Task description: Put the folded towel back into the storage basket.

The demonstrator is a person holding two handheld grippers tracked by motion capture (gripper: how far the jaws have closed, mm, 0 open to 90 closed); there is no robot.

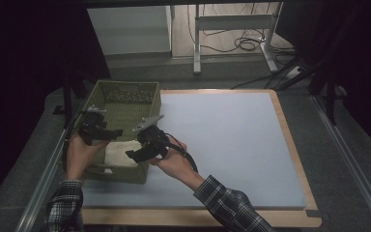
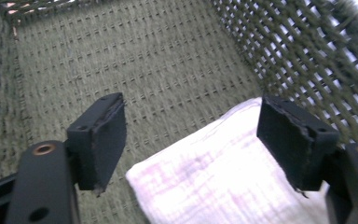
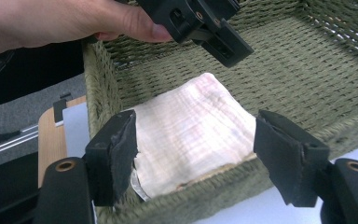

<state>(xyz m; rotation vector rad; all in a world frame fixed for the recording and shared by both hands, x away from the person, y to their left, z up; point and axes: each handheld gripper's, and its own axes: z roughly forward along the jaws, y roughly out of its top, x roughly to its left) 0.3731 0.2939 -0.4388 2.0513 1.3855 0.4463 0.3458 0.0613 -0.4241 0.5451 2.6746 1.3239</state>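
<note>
A folded white cloth [image 1: 121, 149] lies at the near end of a green woven basket [image 1: 125, 87] on the table's left side. My left gripper [image 1: 111, 133] hangs open over the basket. In the left gripper view its jaws stand wide apart above the cloth [image 2: 223, 177] and the basket floor [image 2: 144, 60]. My right gripper [image 1: 134, 152] is open at the basket's near right corner. In the right gripper view its jaws stand on either side of the cloth [image 3: 191, 126] from outside the rim [image 3: 100, 88]. Neither gripper holds anything. The left gripper [image 3: 200, 23] hovers above the cloth.
The basket rests on a pale blue-grey mat [image 1: 222, 140] on a wooden-edged table [image 1: 290, 140]. Dark curtains hang on both sides. A desk frame [image 1: 232, 24] and floor cables [image 1: 246, 44] lie beyond the table's far end.
</note>
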